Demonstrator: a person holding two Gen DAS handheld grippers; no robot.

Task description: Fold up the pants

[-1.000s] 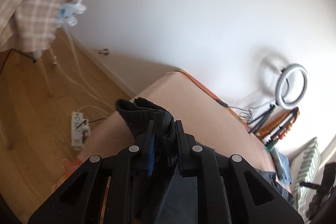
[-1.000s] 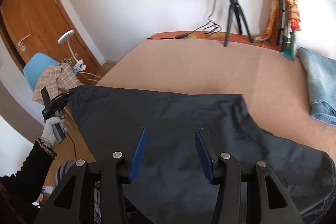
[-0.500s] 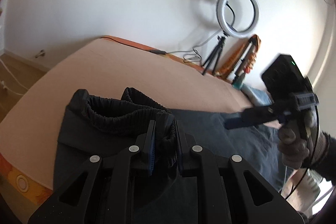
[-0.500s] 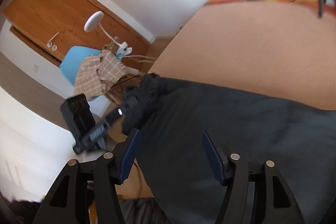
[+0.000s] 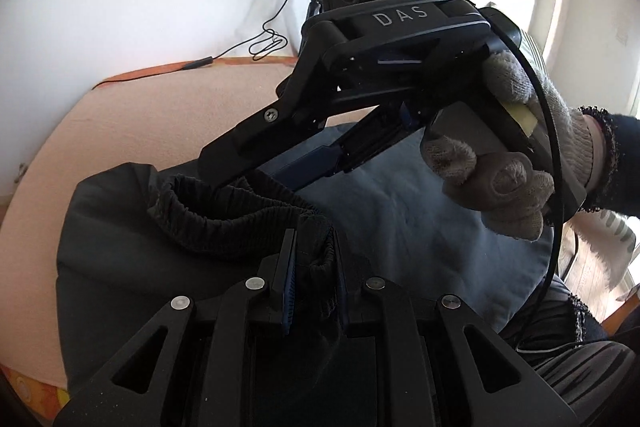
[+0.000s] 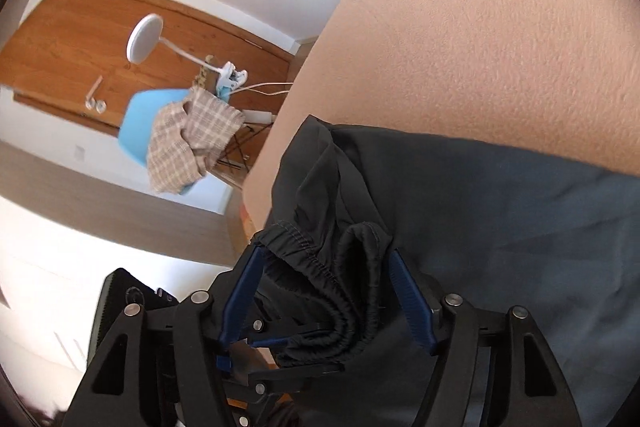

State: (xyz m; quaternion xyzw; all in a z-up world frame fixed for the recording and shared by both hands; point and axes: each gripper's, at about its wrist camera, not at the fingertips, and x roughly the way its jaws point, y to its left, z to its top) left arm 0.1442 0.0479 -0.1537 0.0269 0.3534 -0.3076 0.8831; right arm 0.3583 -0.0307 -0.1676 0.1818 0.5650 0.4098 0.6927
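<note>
Between the left hand-held gripper (image 5: 311,275) fingers: clamped dark grey elastic-waist pants (image 5: 224,211) on peach bed (image 5: 168,115) | right hand-held gripper (image 6: 326,301): wide open around bunched waistband, unclamped | risk: closing catches only some layers, fold skews

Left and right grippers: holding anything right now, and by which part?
Left gripper is shut on the pants at the elastic waistband. Right gripper is open, straddling the waistband, gripping nothing.
</note>
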